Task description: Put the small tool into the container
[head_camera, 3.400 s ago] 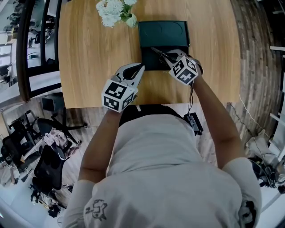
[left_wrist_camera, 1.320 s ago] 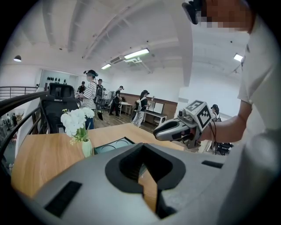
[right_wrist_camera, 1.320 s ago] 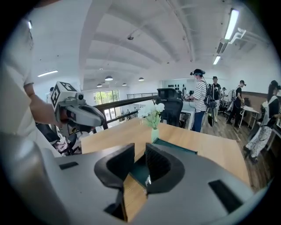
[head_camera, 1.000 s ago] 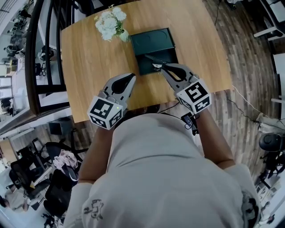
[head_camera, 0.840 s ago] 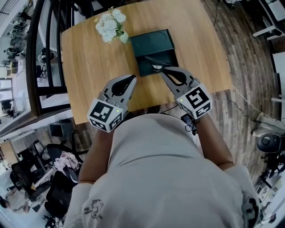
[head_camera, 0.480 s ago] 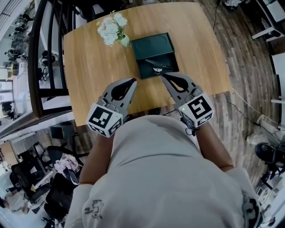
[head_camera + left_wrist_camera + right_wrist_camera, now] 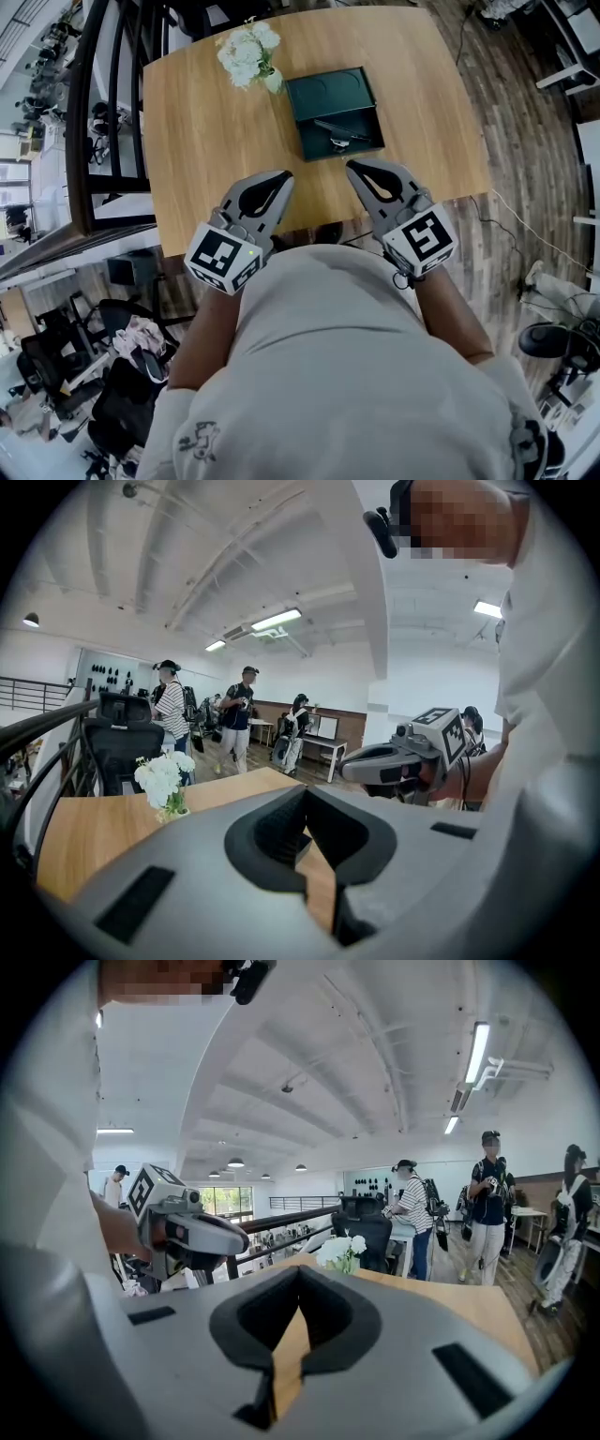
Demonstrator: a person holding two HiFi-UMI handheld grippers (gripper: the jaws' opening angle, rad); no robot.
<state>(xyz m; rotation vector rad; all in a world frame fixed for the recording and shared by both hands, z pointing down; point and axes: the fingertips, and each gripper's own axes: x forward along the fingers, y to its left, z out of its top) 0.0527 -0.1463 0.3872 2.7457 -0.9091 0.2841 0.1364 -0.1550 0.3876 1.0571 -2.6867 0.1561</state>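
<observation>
The dark green container (image 7: 328,92) lies open on the wooden table (image 7: 206,141), its lid part toward the far side. In its near compartment rest a slim dark tool (image 7: 341,129) and a small metallic piece (image 7: 338,143). My right gripper (image 7: 352,167) is shut and empty, its tip just short of the container's near edge. My left gripper (image 7: 284,175) is also shut and empty, to the left, above the table's near edge. In the gripper views both grippers (image 7: 306,792) (image 7: 298,1271) show jaws closed with nothing between them.
A small vase of white flowers (image 7: 249,49) stands at the far side, left of the container; the flowers (image 7: 164,772) appear in both gripper views. Several people stand in the room behind. Chairs and a railing lie left of the table.
My right gripper has drawn back from the container toward the near table edge and closed. The tool it held over the box now lies inside. The left gripper barely moved.
</observation>
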